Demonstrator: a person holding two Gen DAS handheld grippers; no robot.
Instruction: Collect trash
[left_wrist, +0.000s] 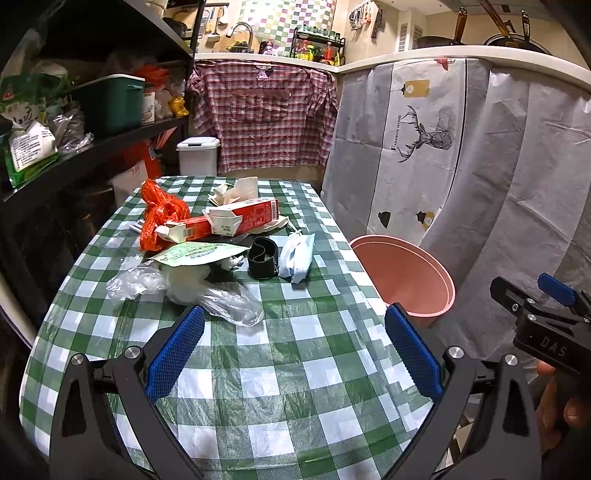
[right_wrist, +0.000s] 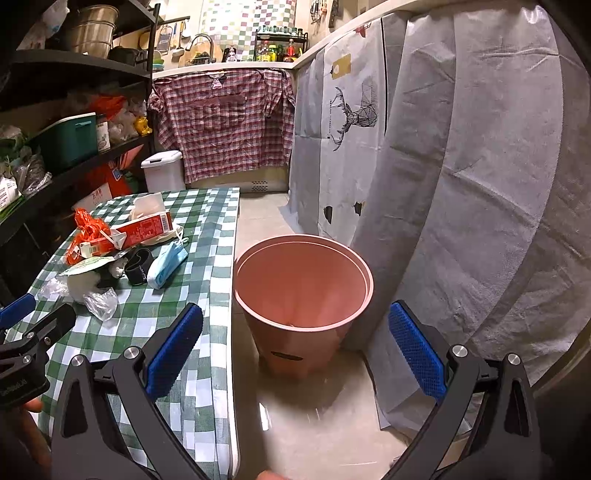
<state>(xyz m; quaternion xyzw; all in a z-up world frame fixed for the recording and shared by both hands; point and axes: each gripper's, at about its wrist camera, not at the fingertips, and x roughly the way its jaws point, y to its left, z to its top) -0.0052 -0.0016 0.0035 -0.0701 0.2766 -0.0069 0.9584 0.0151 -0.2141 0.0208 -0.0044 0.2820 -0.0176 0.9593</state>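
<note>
Gaping wide and empty, both tongs, left (left_wrist: 293, 354) and right (right_wrist: 295, 354), flank lower frame; trash pile (left_wrist: 207, 236) sits mid-desk (left_wrist: 280, 387), pink bin (right_wrist: 303, 295) centre.

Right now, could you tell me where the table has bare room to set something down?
The near half of the checked tablecloth is bare, from the clear plastic bag forward to the left hand-held gripper. A strip along the edge beside the pink bin is also free. The middle is crowded: red cartons, orange bag, blue mask.
</note>
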